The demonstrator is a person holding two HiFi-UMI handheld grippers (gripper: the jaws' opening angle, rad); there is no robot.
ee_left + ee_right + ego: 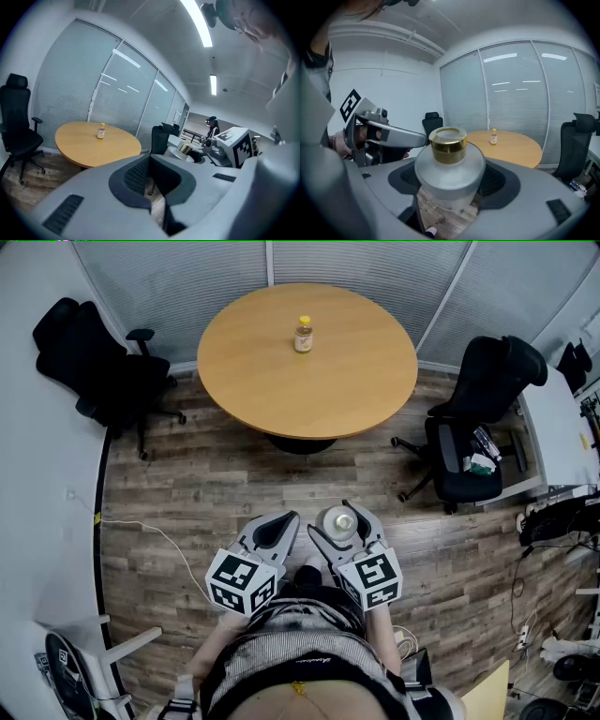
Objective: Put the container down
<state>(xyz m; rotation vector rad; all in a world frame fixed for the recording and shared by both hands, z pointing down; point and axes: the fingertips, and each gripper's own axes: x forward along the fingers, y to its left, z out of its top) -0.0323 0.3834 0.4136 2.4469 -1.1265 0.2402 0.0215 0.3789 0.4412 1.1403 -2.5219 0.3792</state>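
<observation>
Here we go: the right gripper (345, 512) sits in the lower middle of the head view, and its jaws are spread wide around the container (449, 169). That's a frosted, round-shouldered jar with a gold cap. The right gripper view shows the dark pads pressing on both sides of the jar's body. The jar stands upright in the grip, with wooden floor (216, 474) showing under it and no surface beneath its base.

The left gripper (270, 529), just beside it toward lower left, has its jaws together with nothing between them. It's along for the ride.

So the container is up in the air and the put-down has not yet begun; I'd call this the carrying stage. The likely landing spot is the round wooden table (281, 381) at the top centre of the head view, well apart from both grippers. Only a small yellow-capped bottle (303, 335) stands on it, near the far edge. Black office chairs sit at upper left (94, 371) and at right (478, 427), both clear of the straight path.

The next move, to my eye, is to bring the jar over bare tabletop, away from that little bottle. Then keep it level, lower it until the base rests flat, and only then let the jaws part.
</observation>
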